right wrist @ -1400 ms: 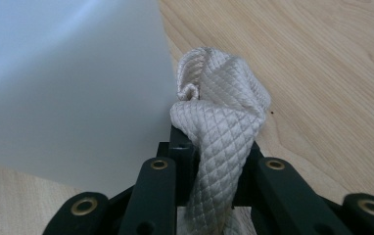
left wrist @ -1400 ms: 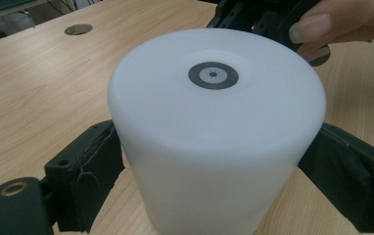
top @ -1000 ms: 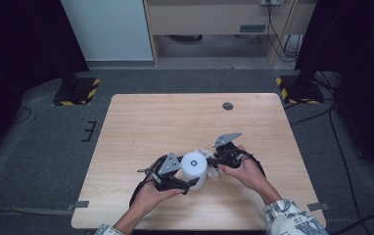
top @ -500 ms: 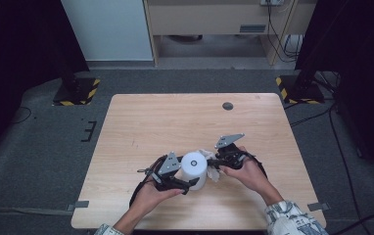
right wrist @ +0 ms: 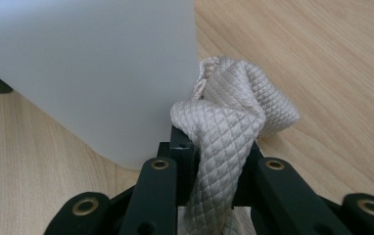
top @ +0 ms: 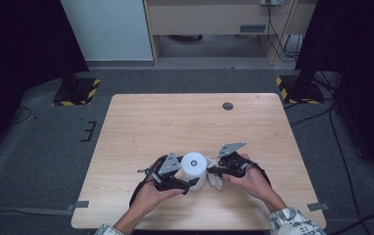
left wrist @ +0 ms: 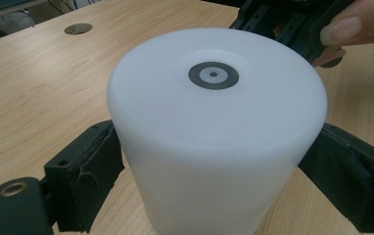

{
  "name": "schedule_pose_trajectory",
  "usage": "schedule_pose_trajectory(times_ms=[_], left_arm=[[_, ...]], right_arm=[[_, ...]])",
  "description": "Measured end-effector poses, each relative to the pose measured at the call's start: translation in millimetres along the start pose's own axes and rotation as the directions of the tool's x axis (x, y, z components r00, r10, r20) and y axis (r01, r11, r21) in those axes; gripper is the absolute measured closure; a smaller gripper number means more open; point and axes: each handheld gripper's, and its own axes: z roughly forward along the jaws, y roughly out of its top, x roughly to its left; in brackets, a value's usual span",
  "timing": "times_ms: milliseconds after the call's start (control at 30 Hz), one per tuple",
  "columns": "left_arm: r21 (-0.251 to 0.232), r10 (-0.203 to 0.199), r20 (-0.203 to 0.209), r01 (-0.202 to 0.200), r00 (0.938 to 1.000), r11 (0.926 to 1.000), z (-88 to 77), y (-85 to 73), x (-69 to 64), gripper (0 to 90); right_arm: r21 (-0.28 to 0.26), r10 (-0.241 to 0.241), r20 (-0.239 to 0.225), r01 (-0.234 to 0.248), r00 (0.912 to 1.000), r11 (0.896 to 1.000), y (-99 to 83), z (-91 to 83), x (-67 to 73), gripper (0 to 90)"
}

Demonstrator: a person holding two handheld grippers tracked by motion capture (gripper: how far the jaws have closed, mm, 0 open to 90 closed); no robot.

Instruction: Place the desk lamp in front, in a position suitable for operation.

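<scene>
- Wiping the side of the white cylinder (top: 194, 169) looked like the step in hand: the right gripper (top: 216, 171) had its jaws clamped on a bunched, quilted pale cloth (right wrist: 229, 125), and the wad of it lay against the cylinder's wall low down, near the table.
- The left gripper (top: 187, 183) braced the cylinder, its two padded jaws pressed on opposite sides of the lower wall, as the left gripper view showed.
- The cylinder stood upright on the wooden table (top: 185, 122), near the person's edge and roughly midway across, with a small grey disc (left wrist: 213, 75) at the centre of its flat top.
- The next move probably called for drawing the cloth along the curved wall while the left grip stayed firm, so that the cylinder would neither turn nor tip.
- Room was tight toward the person: the near table edge lay just behind both hands.
- Beyond the cylinder the tabletop stretched bare as far as a dark round grommet (top: 227, 105) near the far edge, well apart from the work.
- To the right of the right gripper there was also free table for a sweep outward.
</scene>
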Motion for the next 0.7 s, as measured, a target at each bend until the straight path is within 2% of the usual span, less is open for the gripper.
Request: schedule_pose_trajectory(times_ms=[233,333,533,700], left_arm=[[0.002,-0.002,-0.001,0.002,1.0000,1.0000,-0.2,0.1,0.1,9.0],[0.002,-0.002,0.000,0.002,1.0000,1.0000,-0.1,0.1,0.2,9.0],[0.001,-0.001,0.000,0.001,1.0000,1.0000,0.0,0.1,0.3,9.0],[0.002,-0.002,0.000,0.002,1.0000,1.0000,-0.1,0.1,0.4,9.0]], right_arm=[[-0.052,-0.029,0.003,0.030,0.9996,0.998,15.4,-12.2,0.4,77.8],[-0.043,-0.046,0.002,0.046,0.9989,0.998,13.9,-8.8,-0.5,77.8],[0.017,-0.086,0.016,0.085,0.9962,0.996,7.3,4.1,-0.8,78.1],[0.017,-0.116,0.022,0.115,0.9930,0.993,11.8,1.4,-0.1,78.3]])
